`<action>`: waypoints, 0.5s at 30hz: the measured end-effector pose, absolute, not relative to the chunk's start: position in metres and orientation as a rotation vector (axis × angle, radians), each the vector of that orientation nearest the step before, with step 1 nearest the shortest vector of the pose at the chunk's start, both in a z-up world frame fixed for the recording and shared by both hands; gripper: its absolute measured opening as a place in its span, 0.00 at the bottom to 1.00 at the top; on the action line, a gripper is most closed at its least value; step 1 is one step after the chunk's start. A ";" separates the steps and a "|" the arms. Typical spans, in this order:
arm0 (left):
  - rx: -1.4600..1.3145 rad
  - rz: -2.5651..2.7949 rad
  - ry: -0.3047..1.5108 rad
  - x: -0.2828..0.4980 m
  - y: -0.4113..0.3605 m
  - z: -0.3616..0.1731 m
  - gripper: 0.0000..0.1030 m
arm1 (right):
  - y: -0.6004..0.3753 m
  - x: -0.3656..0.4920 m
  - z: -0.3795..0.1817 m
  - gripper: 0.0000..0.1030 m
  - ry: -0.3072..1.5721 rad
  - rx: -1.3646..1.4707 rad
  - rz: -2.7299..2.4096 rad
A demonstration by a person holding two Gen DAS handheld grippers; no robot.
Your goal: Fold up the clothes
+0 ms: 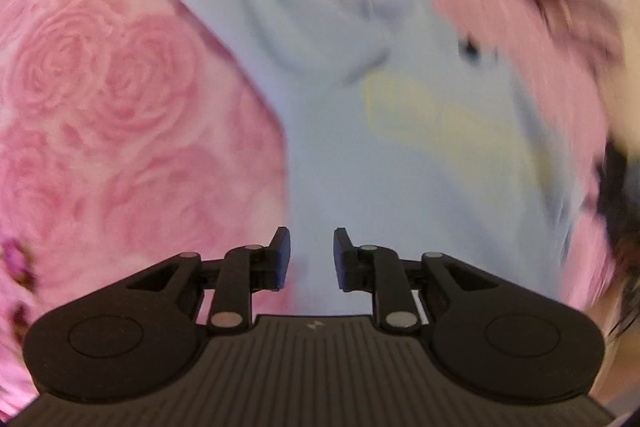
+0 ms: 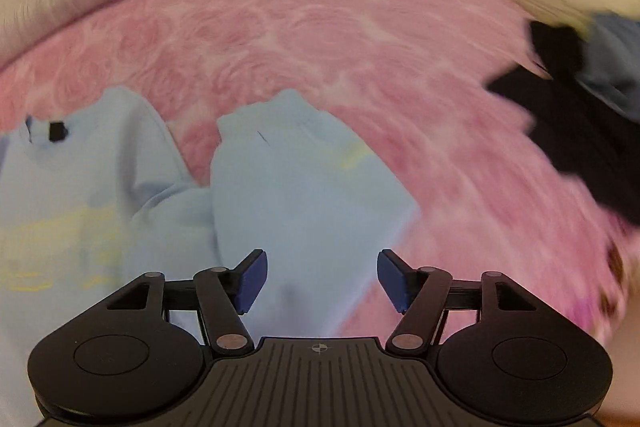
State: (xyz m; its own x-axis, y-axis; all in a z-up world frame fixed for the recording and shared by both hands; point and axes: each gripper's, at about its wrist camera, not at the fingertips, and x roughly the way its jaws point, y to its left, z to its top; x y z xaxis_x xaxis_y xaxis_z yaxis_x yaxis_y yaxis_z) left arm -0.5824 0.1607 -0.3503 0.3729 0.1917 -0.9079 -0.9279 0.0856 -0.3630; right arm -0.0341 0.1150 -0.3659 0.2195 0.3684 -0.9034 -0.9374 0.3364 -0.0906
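You see a pale blue sweatshirt (image 1: 420,163) with faded yellow print and a black neck tag on a pink rose-patterned bedspread (image 1: 120,87); at 2 o'clock, black clothes (image 2: 580,131).

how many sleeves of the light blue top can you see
2. In the left wrist view one sleeve stretches up and left from the light blue top. In the right wrist view the other sleeve lies folded ahead of the open right gripper.
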 end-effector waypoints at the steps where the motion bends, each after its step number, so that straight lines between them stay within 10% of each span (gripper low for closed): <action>1: -1.196 1.011 0.779 -0.577 0.163 -0.351 0.17 | 0.125 -0.026 -0.378 0.65 0.917 -0.784 1.026; 7: -1.149 1.052 0.751 -0.546 0.181 -0.349 0.17 | 0.131 0.029 -0.398 0.68 1.047 -0.611 0.985; 10: -1.130 1.061 0.734 -0.533 0.190 -0.348 0.17 | 0.133 0.057 -0.408 0.06 1.111 -0.520 0.962; 15: -1.060 1.048 0.690 -0.517 0.210 -0.335 0.17 | 0.118 0.054 -0.325 0.06 0.827 -0.389 1.191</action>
